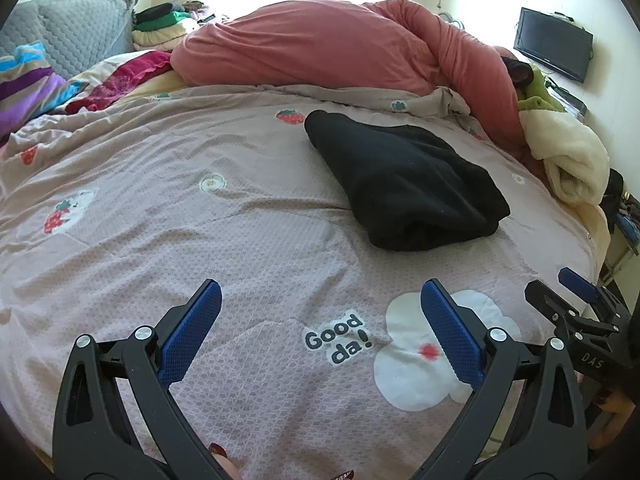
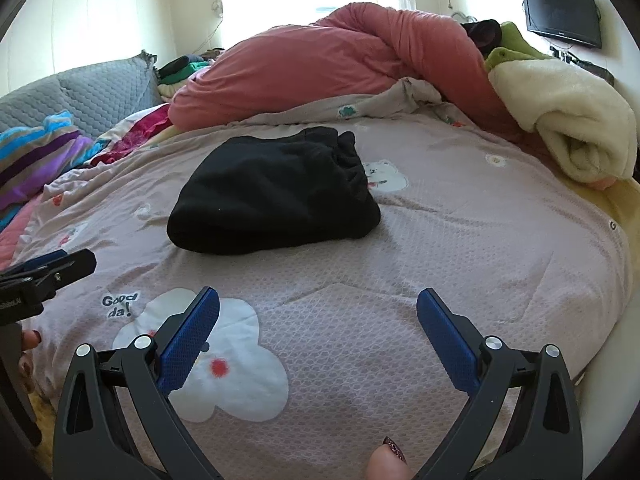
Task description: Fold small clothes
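I hold the left gripper (image 1: 320, 300) low over a bed, its blue-padded fingers (image 1: 192, 332) spread wide and gripping nothing. Ahead of it and off to its right lies the black garment (image 1: 404, 184), a folded bundle resting on the pinkish-grey quilt (image 1: 200, 240), well apart from the fingertips. Directly under the gap between the fingers the quilt carries the printed words "Good da!" (image 1: 340, 340) beside a white flower print (image 1: 424, 364).

The right gripper (image 2: 318, 304) hovers alongside, jaws equally wide and empty. From its own camera the black garment (image 2: 272, 200) sits ahead and slightly to its left, its gathered end turned toward a small bear print (image 2: 384, 176) on the quilt (image 2: 460, 240). The flower print (image 2: 236, 360) lies beneath that tool's left finger. Each gripper shows at the edge of the other's view: the right one (image 1: 576, 300) at the far right of the left camera, the left one (image 2: 48, 272) at the far left of the right camera.

Beyond the garment, a salmon-red duvet (image 1: 320, 48) is heaped across the far side of the bed, with a rolled cream blanket (image 1: 572, 160) to its right and a dark television (image 1: 552, 44) on the wall. A grey quilted cushion (image 1: 68, 36) stands far to the left.
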The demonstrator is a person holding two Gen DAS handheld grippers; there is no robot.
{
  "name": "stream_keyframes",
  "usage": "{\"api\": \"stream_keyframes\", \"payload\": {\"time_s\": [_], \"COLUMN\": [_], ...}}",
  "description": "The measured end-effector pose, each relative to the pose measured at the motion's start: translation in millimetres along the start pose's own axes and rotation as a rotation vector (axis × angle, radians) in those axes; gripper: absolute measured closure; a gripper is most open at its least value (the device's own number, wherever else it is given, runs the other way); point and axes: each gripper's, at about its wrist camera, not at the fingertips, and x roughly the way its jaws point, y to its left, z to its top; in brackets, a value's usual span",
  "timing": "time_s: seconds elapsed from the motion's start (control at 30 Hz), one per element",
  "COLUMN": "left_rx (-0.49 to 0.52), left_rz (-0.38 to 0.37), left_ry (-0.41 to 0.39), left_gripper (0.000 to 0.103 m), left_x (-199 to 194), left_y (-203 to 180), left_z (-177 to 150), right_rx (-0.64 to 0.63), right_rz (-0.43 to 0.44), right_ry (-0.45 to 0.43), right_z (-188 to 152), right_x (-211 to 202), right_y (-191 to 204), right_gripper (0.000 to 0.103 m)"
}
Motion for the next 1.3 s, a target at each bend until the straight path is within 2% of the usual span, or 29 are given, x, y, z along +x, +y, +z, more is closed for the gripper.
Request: {"api": "stream_keyframes", "payload": {"time_s": [1.3], "left_rx": [-0.01], "left_rz": [0.026], "left_ry": [0.027], "left_gripper": [0.009], "left_x": [0.4], "left_y": [4.6], "left_z": [-1.7], "right_rx": [-0.024], "right_rz": [0.004], "right_ry": [-0.001], "right_z": [2.7], "right_x": [-4.7], "right_y": [10.4], "right_gripper": [0.005]}}
